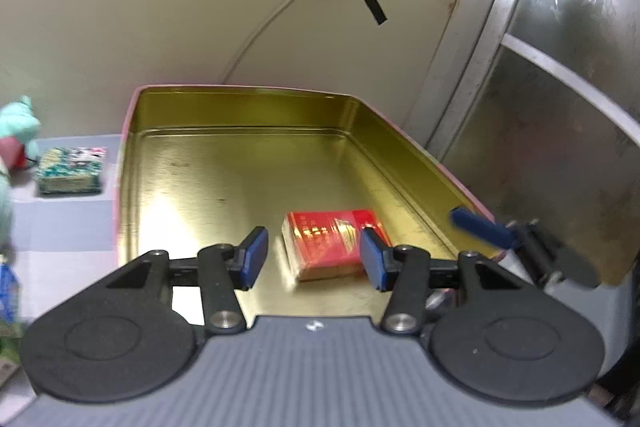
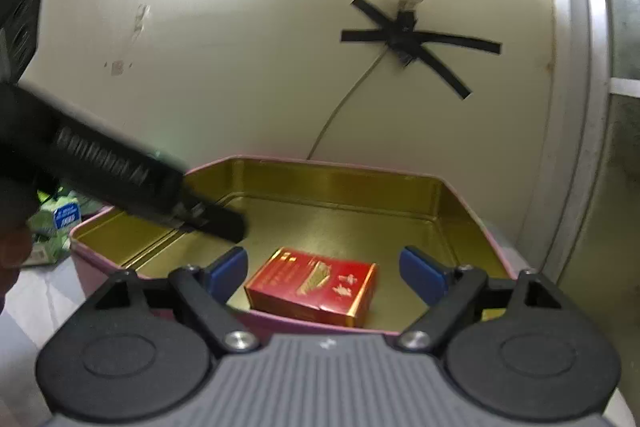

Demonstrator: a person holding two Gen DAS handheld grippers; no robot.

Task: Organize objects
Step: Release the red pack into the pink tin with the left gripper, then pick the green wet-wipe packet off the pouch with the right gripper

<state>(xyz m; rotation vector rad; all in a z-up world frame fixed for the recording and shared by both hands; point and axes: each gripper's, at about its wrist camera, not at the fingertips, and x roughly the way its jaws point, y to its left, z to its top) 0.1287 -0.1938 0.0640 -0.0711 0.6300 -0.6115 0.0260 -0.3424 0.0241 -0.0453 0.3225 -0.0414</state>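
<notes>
A red and gold pack lies flat on the gold floor of an open pink tin box, near its front edge. My left gripper is open over the box's front, its pads either side of the pack and apart from it. In the right wrist view the same pack lies inside the box, just past the near rim. My right gripper is open, its blue pads spread wider than the pack. One right fingertip shows at the box's right rim in the left wrist view.
A small patterned box sits on a grey shelf left of the tin, beside a teal plush toy. Green packets lie left of the tin. The wall with taped cable and a metal-framed door stand close behind and right.
</notes>
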